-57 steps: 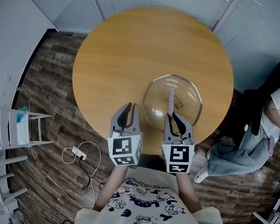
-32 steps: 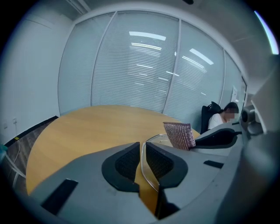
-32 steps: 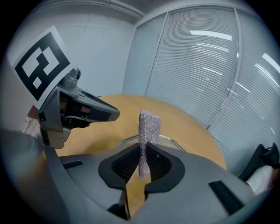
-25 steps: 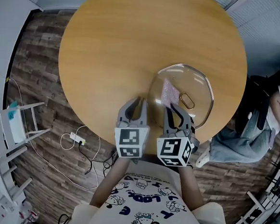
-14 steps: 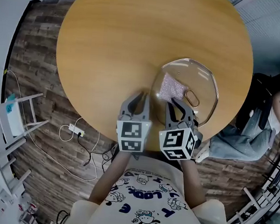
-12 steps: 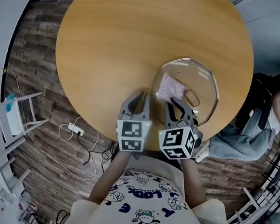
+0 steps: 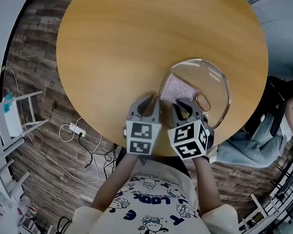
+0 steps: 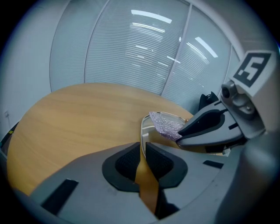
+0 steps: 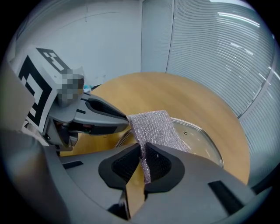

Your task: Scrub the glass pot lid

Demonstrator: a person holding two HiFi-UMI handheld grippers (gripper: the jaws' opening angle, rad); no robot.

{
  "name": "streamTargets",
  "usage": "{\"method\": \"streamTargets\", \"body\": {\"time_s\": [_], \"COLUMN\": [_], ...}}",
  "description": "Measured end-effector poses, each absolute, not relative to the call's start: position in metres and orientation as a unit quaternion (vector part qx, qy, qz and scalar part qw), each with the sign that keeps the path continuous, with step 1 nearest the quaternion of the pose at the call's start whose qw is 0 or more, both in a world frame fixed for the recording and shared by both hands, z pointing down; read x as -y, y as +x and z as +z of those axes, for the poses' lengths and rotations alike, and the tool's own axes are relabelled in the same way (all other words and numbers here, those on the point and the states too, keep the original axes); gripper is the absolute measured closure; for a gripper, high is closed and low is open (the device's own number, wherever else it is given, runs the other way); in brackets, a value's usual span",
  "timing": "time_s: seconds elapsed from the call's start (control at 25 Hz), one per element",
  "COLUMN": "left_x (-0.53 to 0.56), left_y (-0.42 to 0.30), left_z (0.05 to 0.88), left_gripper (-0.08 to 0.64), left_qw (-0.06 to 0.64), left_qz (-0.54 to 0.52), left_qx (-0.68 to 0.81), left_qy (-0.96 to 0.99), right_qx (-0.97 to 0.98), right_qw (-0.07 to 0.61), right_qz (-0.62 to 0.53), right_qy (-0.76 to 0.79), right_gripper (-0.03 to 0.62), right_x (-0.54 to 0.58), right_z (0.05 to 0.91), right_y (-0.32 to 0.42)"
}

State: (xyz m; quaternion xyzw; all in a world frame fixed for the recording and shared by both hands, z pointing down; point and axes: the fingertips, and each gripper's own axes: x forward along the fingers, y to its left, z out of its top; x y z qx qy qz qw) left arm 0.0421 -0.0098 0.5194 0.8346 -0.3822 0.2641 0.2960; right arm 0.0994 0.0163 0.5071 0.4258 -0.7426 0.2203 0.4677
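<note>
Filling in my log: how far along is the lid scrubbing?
Done: the left gripper is shut on the rim of the glass pot lid, and the right gripper is shut on the mesh scrub cloth. In hand: the cloth lies on the lid. Left: the scrubbing itself; progress cannot be told.

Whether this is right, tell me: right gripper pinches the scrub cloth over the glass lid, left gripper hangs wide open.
The left gripper is not wide open: the left gripper view shows its jaws closed on the rim of the glass lid. The right gripper does pinch the scrub cloth.
</note>
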Motion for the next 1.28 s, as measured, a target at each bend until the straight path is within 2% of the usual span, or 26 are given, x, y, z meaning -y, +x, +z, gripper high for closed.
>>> {"method": "streamTargets", "body": {"time_s": [0.64,1.28], "left_x": [0.006,0.006], "left_y": [0.053,0.055], "left_z": [0.535,0.537], "left_gripper": [0.52,0.525], "left_qw": [0.317,0.326], "left_qz": [0.294,0.305], "left_qx": [0.358,0.359], "left_qy": [0.827,0.82], "right_qx": [0.743,0.735], "right_qw": [0.493,0.489], "right_qz": [0.246,0.306], "right_qy": [0.38,0.356], "right_gripper": [0.546,0.546], "right_x": [-0.013,-0.009], "right_z": [0.51,0.514], "right_y": [0.098,0.096]}}
